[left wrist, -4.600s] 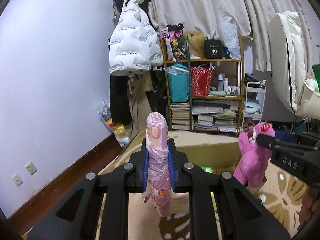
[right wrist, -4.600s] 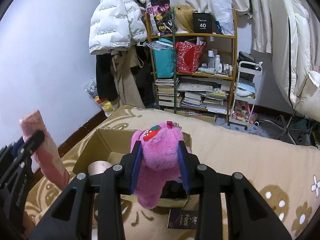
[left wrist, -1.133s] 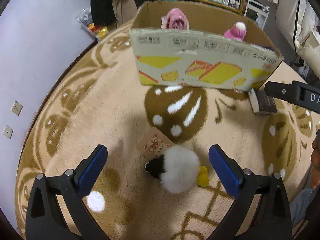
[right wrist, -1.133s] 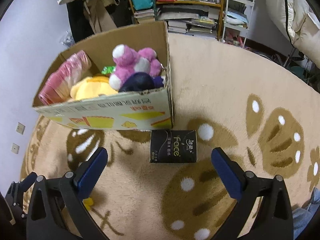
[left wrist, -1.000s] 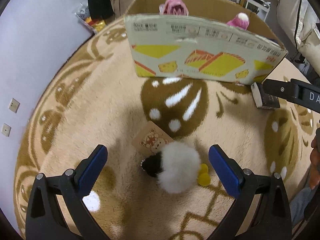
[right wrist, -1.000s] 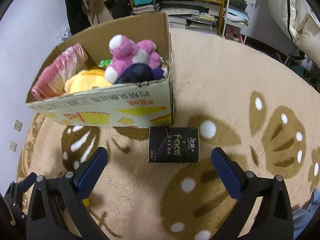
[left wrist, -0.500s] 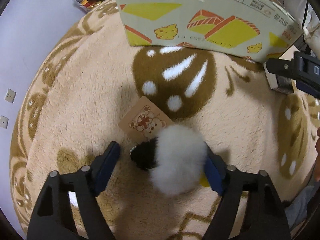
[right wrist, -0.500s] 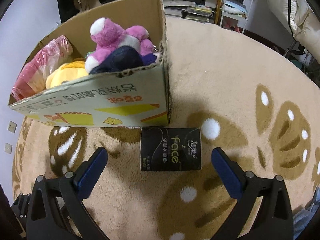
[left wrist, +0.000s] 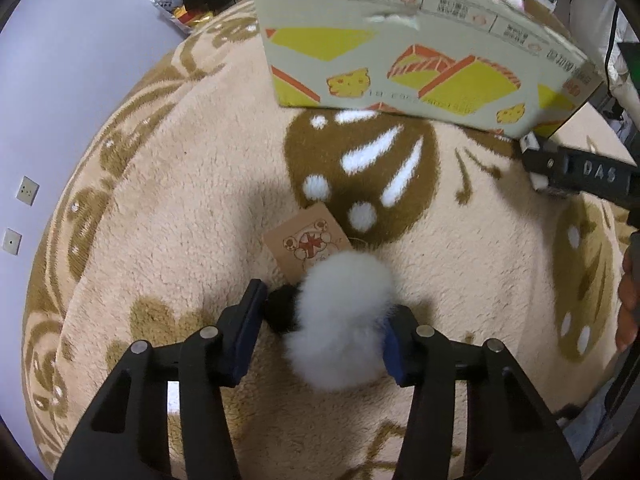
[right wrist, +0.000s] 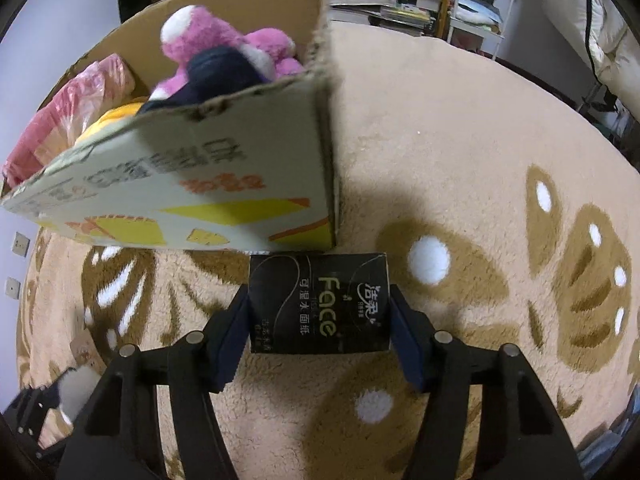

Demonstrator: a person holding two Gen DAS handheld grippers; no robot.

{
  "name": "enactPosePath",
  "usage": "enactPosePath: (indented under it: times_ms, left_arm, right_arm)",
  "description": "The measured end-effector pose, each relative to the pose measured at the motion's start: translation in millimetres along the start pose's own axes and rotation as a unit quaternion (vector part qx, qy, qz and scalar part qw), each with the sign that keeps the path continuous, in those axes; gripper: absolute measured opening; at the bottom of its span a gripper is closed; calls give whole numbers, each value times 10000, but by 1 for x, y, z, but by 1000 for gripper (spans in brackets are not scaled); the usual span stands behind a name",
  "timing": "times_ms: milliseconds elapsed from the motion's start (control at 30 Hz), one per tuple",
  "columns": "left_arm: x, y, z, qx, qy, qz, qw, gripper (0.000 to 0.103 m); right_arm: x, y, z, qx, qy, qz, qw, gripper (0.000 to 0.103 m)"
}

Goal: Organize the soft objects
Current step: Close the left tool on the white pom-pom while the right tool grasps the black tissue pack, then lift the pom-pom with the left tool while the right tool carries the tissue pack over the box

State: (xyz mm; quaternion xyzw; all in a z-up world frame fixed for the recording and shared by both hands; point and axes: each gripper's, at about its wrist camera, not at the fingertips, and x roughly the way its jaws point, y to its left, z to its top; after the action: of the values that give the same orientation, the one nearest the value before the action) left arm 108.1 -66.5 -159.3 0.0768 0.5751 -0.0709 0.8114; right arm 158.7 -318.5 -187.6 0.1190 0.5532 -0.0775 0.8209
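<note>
A white fluffy toy (left wrist: 340,320) with a black end lies on the rug, partly over a brown card (left wrist: 308,240) with a bear drawing. My left gripper (left wrist: 326,312) points down over it. Its jaws are closing, and both pads touch the toy's sides. A black "Face" tissue pack (right wrist: 319,300) lies just in front of the cardboard box (right wrist: 200,184). My right gripper (right wrist: 319,304) is closing too, with its pads against the pack's two sides. Inside the box are a pink bear (right wrist: 224,40), a pink wrapped roll (right wrist: 68,108) and a yellow plush (right wrist: 116,116).
The beige patterned rug (left wrist: 160,200) covers the floor around the box (left wrist: 400,60). A wall with sockets (left wrist: 27,190) runs along the left. The right gripper's finger (left wrist: 580,172) reaches in at the right of the left wrist view. A shelf and a white cart (right wrist: 472,12) stand behind.
Both grippers have dropped toward the rug and their jaws have narrowed, the left around the fluffy toy and the right around the tissue pack. The pink roll and pink bear held earlier now lie in the box.
</note>
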Motion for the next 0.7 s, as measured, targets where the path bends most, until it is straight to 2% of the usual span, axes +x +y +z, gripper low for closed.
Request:
enactPosePath:
  times_ms: [333, 700]
  left_arm:
    - [-25, -6, -2, 210, -443, 165, 9987, 48]
    - [-67, 11, -2, -84, -1271, 448, 9908, 48]
  right_arm:
    - [-28, 16, -15, -181, -185, 58, 9996, 68]
    - [-88, 30, -20, -437, -830, 201, 9954, 68]
